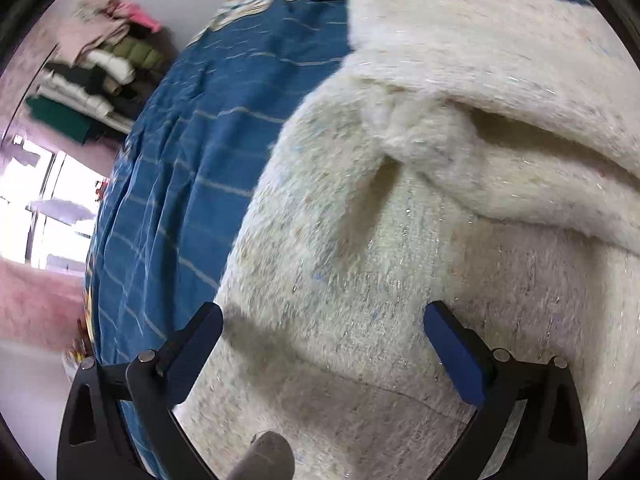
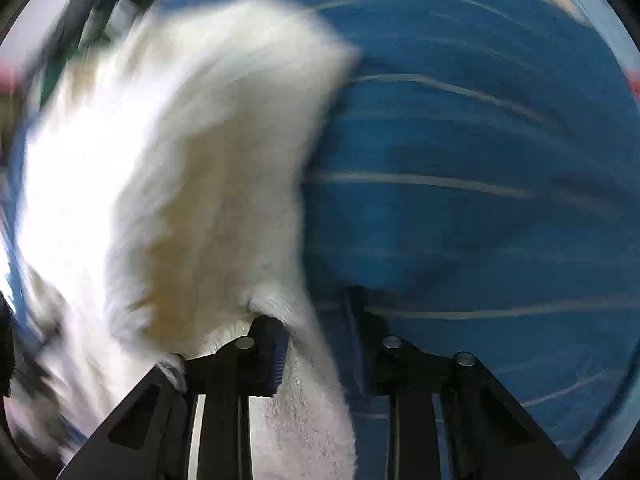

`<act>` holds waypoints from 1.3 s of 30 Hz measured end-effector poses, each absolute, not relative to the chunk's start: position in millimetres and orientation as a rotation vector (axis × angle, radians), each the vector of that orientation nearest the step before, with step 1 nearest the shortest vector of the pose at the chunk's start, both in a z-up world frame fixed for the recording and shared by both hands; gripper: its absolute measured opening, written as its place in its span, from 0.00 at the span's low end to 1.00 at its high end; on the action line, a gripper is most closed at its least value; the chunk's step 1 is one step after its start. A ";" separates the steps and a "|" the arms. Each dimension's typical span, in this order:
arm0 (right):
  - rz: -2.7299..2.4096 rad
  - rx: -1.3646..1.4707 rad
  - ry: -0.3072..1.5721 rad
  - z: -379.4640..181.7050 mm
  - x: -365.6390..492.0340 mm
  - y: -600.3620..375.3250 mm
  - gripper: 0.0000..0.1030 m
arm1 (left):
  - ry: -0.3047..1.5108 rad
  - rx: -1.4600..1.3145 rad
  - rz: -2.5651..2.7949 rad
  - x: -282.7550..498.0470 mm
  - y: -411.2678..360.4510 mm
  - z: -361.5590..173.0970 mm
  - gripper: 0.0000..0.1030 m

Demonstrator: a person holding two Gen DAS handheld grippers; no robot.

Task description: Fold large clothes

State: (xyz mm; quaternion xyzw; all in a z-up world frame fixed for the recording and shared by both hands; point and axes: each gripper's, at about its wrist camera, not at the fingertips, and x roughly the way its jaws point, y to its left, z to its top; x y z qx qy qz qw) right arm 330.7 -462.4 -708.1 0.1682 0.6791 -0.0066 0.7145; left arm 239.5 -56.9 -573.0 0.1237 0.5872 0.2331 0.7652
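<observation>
on blue bedspread (image 1: 192, 168) | left gripper (image 1: 320, 344) spread over fuzzy sweater (image 1: 400, 240) | right gripper (image 2: 320, 344) blurred, pinching sweater

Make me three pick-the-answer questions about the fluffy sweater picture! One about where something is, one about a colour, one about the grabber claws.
1. Where does the fluffy sweater lie?
A. on the blue bedspread
B. on a chair
C. on the floor

2. What colour are the bedspread's thin stripes?
A. red
B. pale
C. black

3. How does the left gripper stand?
A. shut on a sock
B. shut on nothing
C. open above the sweater

Answers: 1 A, blue cloth shows beside the sweater in both views. 2 B, pale lines cross the blue. 3 C, its two fingers stand wide apart with nothing pinched.
</observation>
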 end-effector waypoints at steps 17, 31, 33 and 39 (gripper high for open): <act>0.179 0.466 1.563 -611.6 370.3 -447.8 0.41 | 1.220 0.297 0.708 226.4 -71.4 -495.8 1.00; 0.174 0.043 1.625 -696.1 554.5 -299.3 0.09 | 1.167 0.271 0.659 348.6 -53.2 -522.6 1.00; 0.142 0.080 1.538 -680.6 555.4 -302.5 0.07 | 1.161 0.270 0.644 346.4 -50.6 -522.1 1.00; 0.063 0.230 1.519 -679.1 570.5 -325.3 0.08 | 1.180 0.232 0.642 339.0 -48.9 -518.4 1.00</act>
